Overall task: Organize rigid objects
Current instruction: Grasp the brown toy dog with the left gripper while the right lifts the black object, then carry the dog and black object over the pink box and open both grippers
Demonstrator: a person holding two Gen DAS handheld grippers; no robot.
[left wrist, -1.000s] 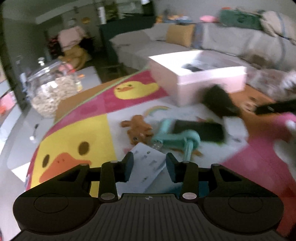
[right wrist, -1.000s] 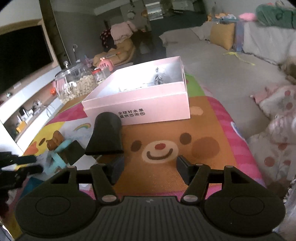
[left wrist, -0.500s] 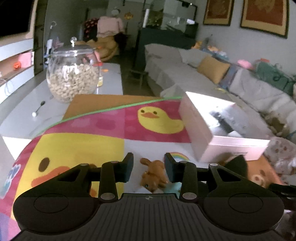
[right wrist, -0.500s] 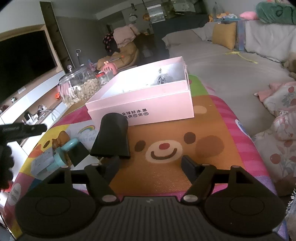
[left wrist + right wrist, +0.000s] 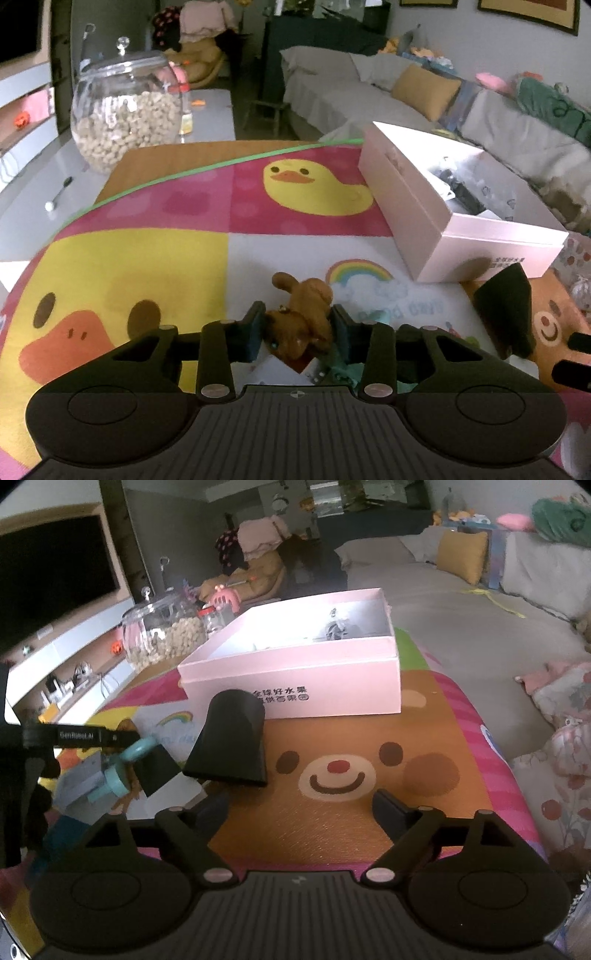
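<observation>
A small brown bear figure (image 5: 301, 319) lies on the cartoon play mat, between the fingers of my left gripper (image 5: 297, 328). The jaws stand on either side of it; contact is not clear. The open pink box (image 5: 443, 210) stands to the right, also in the right wrist view (image 5: 295, 672), with small items inside. A black hair-dryer nozzle (image 5: 231, 746) lies in front of the box, ahead-left of my open, empty right gripper (image 5: 301, 810). A teal tool (image 5: 118, 768) and a black card (image 5: 157, 770) lie at left.
A glass jar of nuts (image 5: 125, 110) stands on the grey table beyond the mat's far left edge. A sofa with a yellow cushion (image 5: 424, 92) runs behind the box. Floral bedding (image 5: 561, 746) lies off the mat's right side. A television (image 5: 55, 579) hangs at left.
My left gripper has come down and forward over the mat so the brown bear now sits between its fingers. The right gripper has barely moved.
</observation>
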